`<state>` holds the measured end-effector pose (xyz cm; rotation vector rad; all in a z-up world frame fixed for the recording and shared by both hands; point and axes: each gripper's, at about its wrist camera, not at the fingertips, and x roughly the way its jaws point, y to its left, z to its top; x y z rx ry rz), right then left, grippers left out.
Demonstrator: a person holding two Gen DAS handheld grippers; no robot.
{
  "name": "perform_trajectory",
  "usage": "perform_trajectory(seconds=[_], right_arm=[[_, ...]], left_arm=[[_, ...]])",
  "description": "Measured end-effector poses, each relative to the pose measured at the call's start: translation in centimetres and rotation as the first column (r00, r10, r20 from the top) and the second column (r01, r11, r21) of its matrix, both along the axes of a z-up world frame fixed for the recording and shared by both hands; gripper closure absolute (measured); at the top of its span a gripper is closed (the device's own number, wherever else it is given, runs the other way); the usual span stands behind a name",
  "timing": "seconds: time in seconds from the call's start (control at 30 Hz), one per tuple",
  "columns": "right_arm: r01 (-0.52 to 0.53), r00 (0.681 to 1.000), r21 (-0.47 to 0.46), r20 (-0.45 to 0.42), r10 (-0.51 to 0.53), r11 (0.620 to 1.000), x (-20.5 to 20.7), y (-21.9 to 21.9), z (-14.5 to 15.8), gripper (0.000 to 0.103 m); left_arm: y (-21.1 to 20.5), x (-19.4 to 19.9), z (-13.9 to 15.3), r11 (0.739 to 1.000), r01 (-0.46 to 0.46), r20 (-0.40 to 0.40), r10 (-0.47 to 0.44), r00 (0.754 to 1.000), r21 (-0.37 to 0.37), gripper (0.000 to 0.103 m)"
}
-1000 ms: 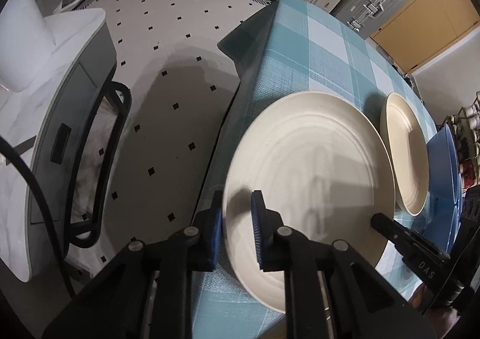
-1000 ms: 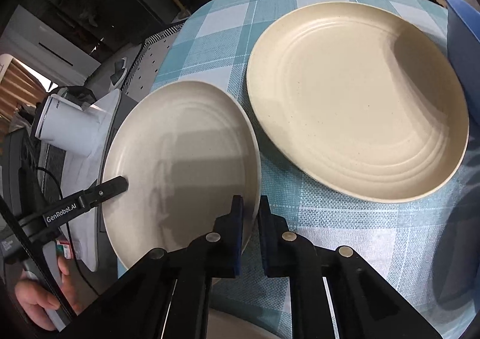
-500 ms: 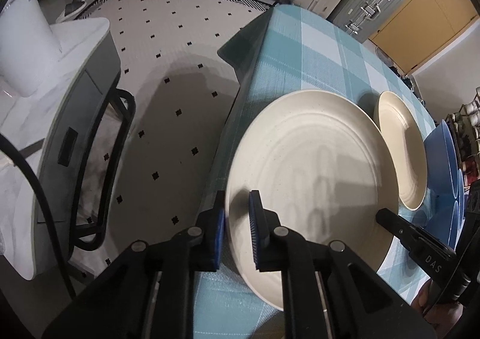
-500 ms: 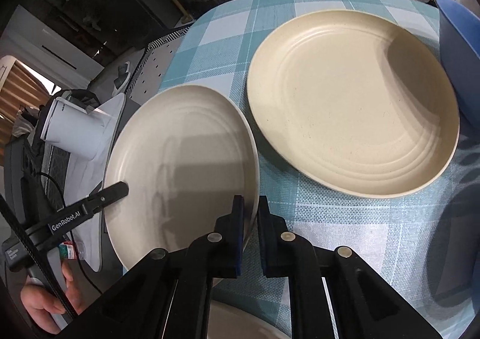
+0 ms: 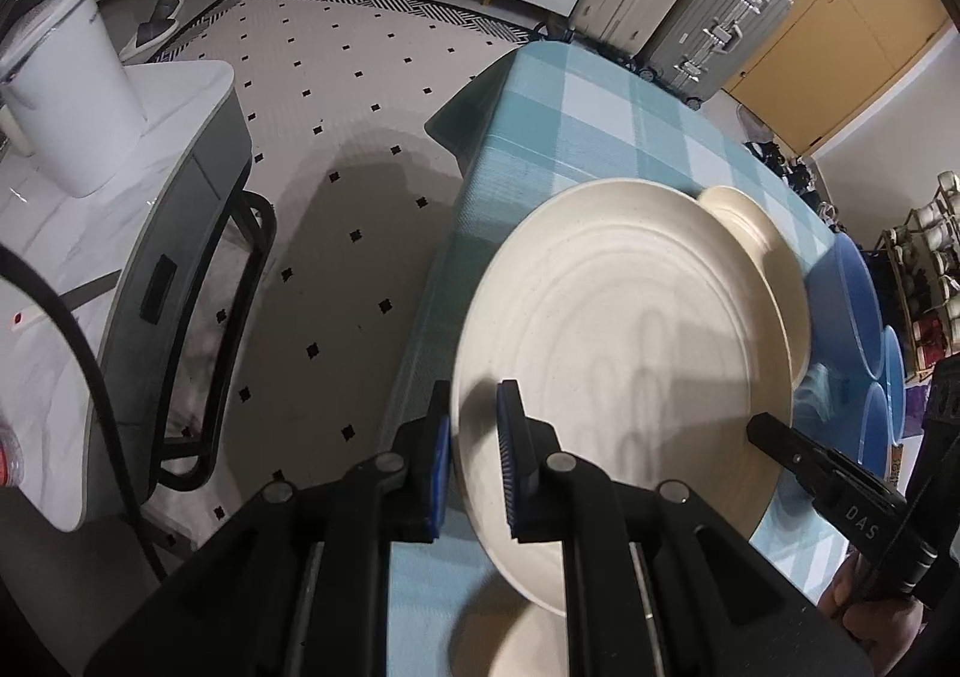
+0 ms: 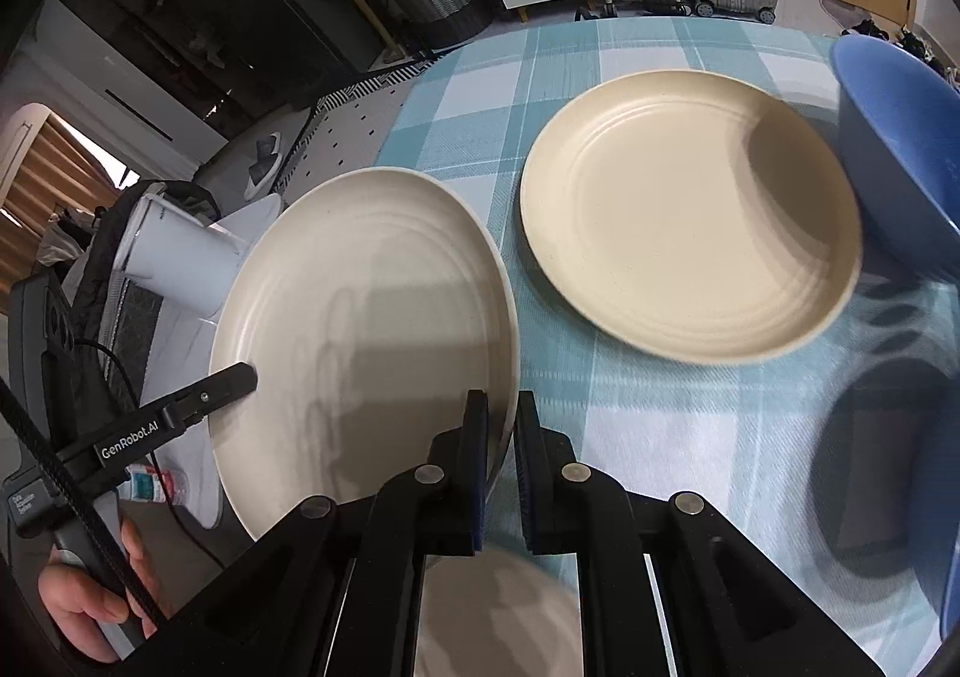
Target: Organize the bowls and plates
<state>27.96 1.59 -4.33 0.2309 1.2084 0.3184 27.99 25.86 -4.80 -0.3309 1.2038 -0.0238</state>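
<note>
Held plate (image 5: 624, 353): round, off-white, matte and faintly speckled, concentric ridges inside the rim; tilted above the worktop edge, gripped at opposite rims by both tongs.
Left tongs (image 5: 474, 455): black arms with blue ribbed pads, narrowed onto the plate's near rim, one pad on each face.
Right tongs (image 6: 497, 452): same build, clamped on the plate's rim at the other side.
Second plate (image 6: 690, 209): cream, same ridged round form, lying flat on the worktop just beyond the held one.
Blue bowls (image 6: 900, 155): smooth, deep, at the right of the cream plate.
Worktop (image 6: 660, 437): covered in woven teal-and-white check cloth.
Side table (image 5: 90, 233): marble-look top, carrying a white cylindrical container (image 5: 72, 95).
</note>
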Motion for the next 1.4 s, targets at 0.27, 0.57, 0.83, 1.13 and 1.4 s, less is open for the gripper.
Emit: perform_trajectory(seconds=[0.27, 0.57, 0.83, 1.13, 1.4], right_arm=[[-0.031, 1.0, 0.028, 0.008, 0.03, 0.999, -6.3, -2.3, 3.2, 0.095], [-0.072, 0.997, 0.012, -0.016, 0.072, 0.997, -12.9, -3.8, 2.0, 0.095], [-0.089, 0.994, 0.084, -0.061, 0.095, 0.992, -14.2, -5.0, -1.4, 0.095], [-0.132, 0.988, 0.066, -0.073, 0.136, 0.989, -13.9, -5.1, -3.4, 0.095], [-0.136, 0.987, -0.005, -0.087, 0.135, 0.991, -14.0, -4.5, -4.1, 0.095]], left_arm=[[-2.6, -6.8, 3.6, 1.0, 0.02, 0.038, -0.02, 0.999, 0.006, 0.092], [-4.7, -12.7, 1.2, 1.0, 0.003, -0.022, -0.003, 1.0, 0.017, 0.091], [-5.6, -15.0, -1.3, 0.999, -0.021, -0.047, 0.023, 0.999, 0.031, 0.091], [-6.0, -15.6, -3.0, 0.999, -0.005, -0.053, 0.007, 0.999, 0.033, 0.091], [-6.3, -15.7, -4.1, 0.999, 0.015, -0.062, -0.012, 0.998, 0.041, 0.089]])
